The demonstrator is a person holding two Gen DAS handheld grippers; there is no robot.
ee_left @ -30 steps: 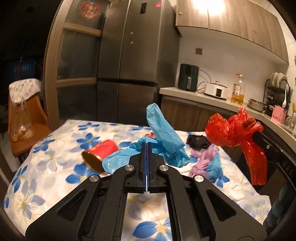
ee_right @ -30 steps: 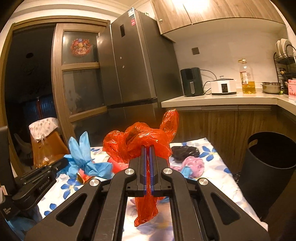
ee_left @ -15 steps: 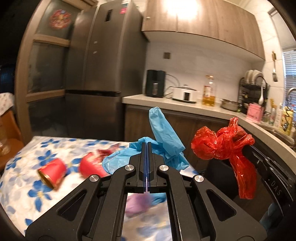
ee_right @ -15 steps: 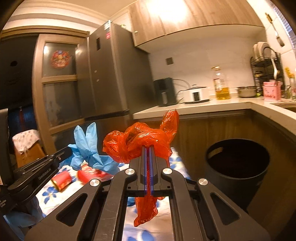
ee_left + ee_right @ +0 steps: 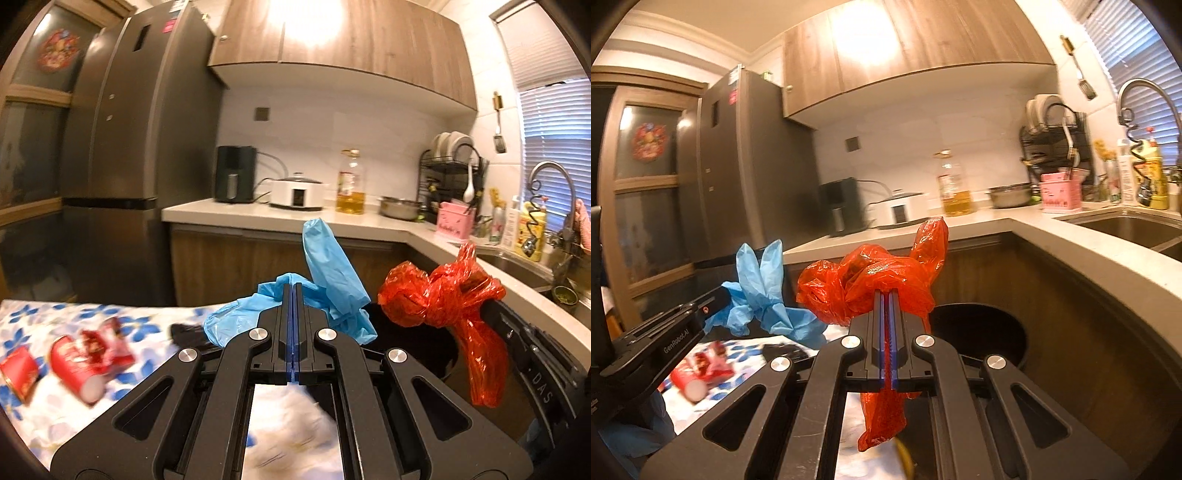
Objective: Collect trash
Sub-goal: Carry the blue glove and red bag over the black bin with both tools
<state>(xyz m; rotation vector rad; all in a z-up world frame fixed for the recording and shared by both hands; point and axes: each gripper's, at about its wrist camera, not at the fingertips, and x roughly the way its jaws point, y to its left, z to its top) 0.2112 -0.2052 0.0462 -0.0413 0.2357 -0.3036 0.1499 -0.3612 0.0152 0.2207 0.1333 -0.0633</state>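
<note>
While the left gripper [image 5: 293, 291] is pinching a blue glove [image 5: 325, 284] between fully closed jaws, the right gripper [image 5: 886, 299] is clamping a crumpled red bag [image 5: 875, 280], whose tail is hanging down below the fingers. Both pieces are being held up in the air, near each other, the glove to the left of the bag. A black bin [image 5: 979, 332] is standing open on the floor against the wooden cabinet, just beyond and a little right of the red bag in the right wrist view. To the left, a bench [image 5: 48, 413] with a flowered cloth is carrying more trash: two red cups [image 5: 70, 363] lying on their sides, a torn red wrapper [image 5: 114, 341] touching one of them, and a dark scrap [image 5: 184, 332] further along. These are blurred, so finer detail cannot be told.
</note>
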